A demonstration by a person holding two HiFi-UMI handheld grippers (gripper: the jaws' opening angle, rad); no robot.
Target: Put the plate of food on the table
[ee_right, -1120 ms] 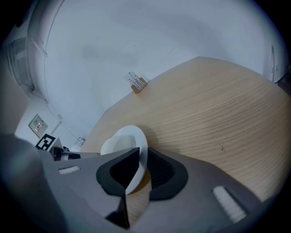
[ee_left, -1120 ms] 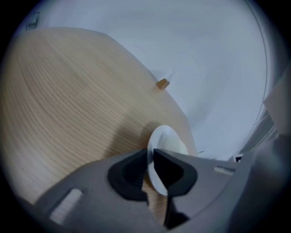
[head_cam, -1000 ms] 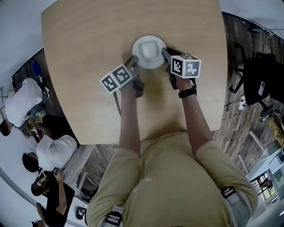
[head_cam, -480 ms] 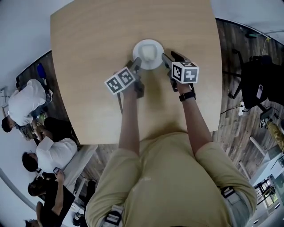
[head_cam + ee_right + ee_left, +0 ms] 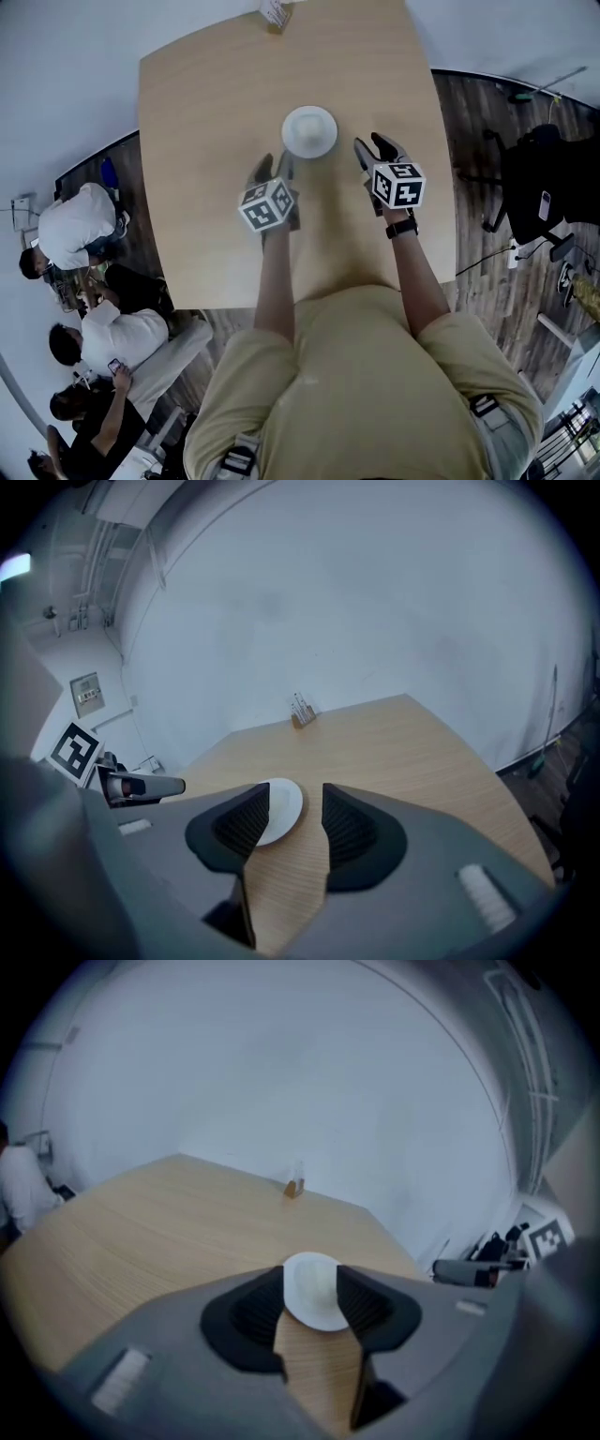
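On the big wooden table (image 5: pixel 187 187), pale with fine stripes, the plate of food (image 5: pixel 309 130) already sits flat near the middle. My left gripper (image 5: pixel 277 164) and right gripper (image 5: pixel 373 148) are near it, not touching, with jaws wide apart and holding nothing. To do this well, I would move slowly and not bump the rim. The grippers are grey, with black ribbed pads (image 5: pixel 258 1309). The plate is small, round, white and smooth. The food is too blurry to name.

head view looks steeply down on the table (image 5: pixel 197 141) from high above. both gripper views sit low near it, facing 12 o'clock; all three share the plate (image 5: pixel 309 131).
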